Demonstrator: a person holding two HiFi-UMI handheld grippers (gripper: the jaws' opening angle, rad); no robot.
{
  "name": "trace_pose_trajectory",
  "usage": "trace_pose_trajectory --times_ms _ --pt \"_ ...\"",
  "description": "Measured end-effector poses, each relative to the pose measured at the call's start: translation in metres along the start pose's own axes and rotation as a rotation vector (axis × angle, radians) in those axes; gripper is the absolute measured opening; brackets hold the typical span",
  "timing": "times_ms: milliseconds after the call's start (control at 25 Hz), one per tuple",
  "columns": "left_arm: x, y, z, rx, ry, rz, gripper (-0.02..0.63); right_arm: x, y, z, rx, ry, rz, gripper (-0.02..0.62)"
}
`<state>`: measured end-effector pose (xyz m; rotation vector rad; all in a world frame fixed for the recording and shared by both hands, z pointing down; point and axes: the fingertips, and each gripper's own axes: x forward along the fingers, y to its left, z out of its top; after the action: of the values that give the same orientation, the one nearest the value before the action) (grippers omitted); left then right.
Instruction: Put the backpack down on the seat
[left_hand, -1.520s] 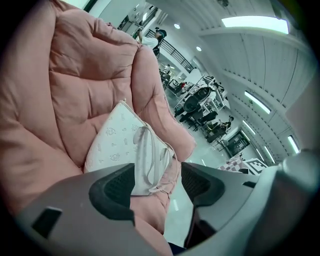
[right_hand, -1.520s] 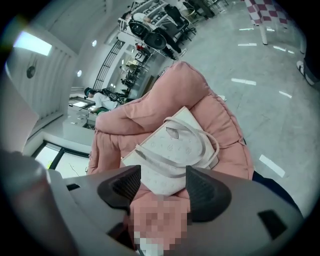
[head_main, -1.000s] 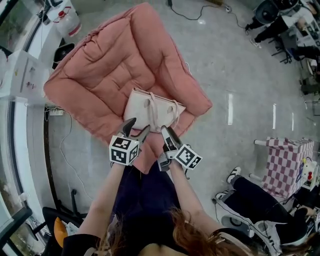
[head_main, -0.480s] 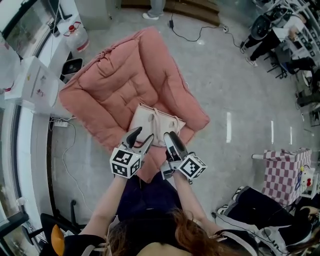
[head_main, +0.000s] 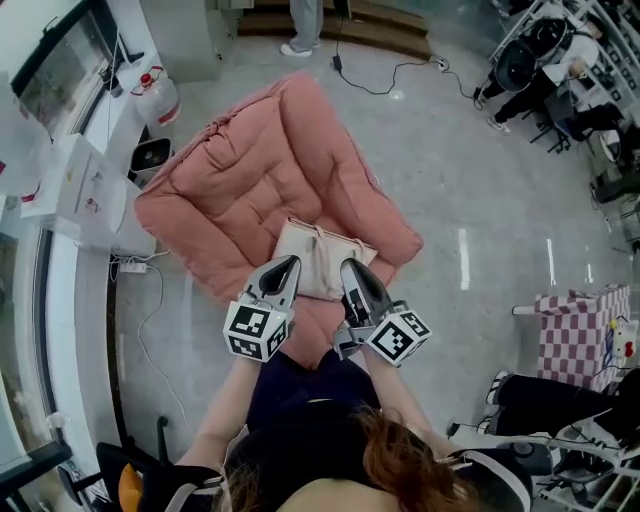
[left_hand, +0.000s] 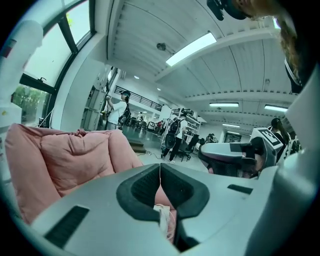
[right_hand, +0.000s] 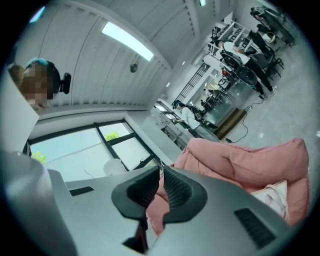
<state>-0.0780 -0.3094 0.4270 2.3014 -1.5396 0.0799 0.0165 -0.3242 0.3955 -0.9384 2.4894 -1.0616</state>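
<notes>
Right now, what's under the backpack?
The pink seat: the backpack lies on its near part. The patch of seat directly beneath is covered, so anything there can't be seen.

A checkered box (head_main: 572, 330) stands on the grey floor (head_main: 480, 180) at right; a white cylinder (head_main: 158, 98) stands upper left.

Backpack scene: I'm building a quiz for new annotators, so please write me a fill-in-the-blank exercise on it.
The backpack rests on the ___ seat. The checked cloth shows at the head view's ___ edge. The white cylinder has a ___ top.
Missing words: pink; right; red.
</notes>
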Motion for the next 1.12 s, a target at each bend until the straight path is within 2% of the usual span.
trace_pose_trajectory --times_ms 120,360,560,1120 --pt "-0.004 -0.005 0.004 0.023 0.009 -0.018 0.02 0.002 0.008 -0.001 -0.075 0.022 -0.003 0.054" --pt "-0.005 -0.012 0.003 0.051 0.021 -0.041 0.02 0.001 0.007 -0.015 -0.15 0.089 -0.032 0.046" --pt "-0.007 -0.014 0.004 0.061 0.01 -0.041 0.02 -0.005 -0.002 -0.022 -0.123 0.116 -0.062 0.043" --pt "0.001 -0.017 0.002 0.075 0.003 -0.031 0.02 -0.003 -0.014 -0.022 -0.169 0.136 -0.093 0.035"
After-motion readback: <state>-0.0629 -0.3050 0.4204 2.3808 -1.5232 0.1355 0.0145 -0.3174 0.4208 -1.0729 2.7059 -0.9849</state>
